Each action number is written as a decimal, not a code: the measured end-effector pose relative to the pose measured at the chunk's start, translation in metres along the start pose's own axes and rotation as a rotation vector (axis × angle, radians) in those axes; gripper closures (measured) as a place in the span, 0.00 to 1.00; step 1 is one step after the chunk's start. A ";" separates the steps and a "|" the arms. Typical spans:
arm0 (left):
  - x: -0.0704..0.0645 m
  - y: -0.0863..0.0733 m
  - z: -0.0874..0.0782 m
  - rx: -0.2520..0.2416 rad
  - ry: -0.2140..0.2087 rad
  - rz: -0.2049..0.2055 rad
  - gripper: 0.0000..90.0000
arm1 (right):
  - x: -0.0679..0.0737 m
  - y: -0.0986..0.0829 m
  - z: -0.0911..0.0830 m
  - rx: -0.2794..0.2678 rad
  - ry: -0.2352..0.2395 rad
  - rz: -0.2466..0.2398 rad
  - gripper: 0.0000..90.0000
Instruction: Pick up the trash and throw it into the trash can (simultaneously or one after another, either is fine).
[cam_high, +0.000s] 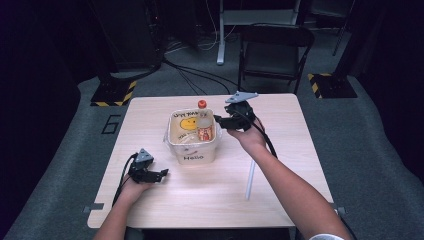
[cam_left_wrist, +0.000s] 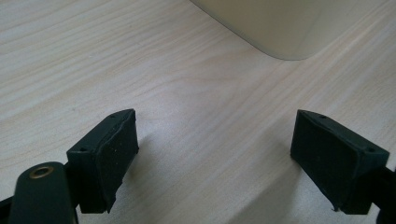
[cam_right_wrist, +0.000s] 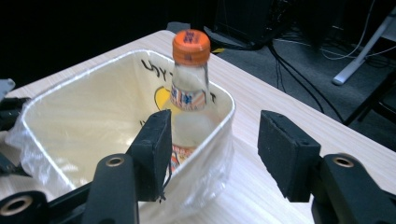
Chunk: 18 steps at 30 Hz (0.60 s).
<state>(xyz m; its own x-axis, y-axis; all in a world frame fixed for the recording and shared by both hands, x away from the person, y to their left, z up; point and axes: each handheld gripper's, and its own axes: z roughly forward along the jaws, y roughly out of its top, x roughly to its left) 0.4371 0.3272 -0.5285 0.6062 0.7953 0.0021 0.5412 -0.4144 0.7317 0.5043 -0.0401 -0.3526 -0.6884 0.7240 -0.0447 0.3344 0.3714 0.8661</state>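
We judge the placing all but done: the orange-capped bottle (cam_right_wrist: 189, 93) already stands upright in the lined bin (cam_high: 176, 145), against its 3 o'clock wall. Our right tool (cam_high: 226, 121) hangs just beside that wall, jaws apart and holding nothing. Our left tool (cam_high: 159, 175) rests on the tabletop (cam_high: 280, 170) at the bin's 8 o'clock, also spread. What remains is withdrawing.

Dark room, grey carpet (cam_high: 380, 150), black folding chair (cam_high: 274, 50) behind the table (cam_high: 210, 195).
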 end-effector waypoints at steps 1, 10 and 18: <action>0.000 0.000 0.000 0.000 0.000 0.000 0.16 | 0.000 -0.004 -0.003 -0.002 -0.007 0.006 0.49; 0.000 0.000 0.000 -0.001 0.000 0.000 0.16 | -0.001 -0.029 -0.019 0.000 -0.026 0.000 0.49; 0.000 0.000 0.000 0.000 0.000 0.000 0.16 | -0.003 -0.051 -0.030 0.000 -0.033 0.037 0.49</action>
<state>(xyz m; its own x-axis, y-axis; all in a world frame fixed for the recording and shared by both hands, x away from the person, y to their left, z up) 0.4370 0.3272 -0.5286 0.6059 0.7955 0.0020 0.5413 -0.4141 0.7317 0.4696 -0.0785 -0.3814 -0.6536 0.7563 -0.0290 0.3591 0.3437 0.8677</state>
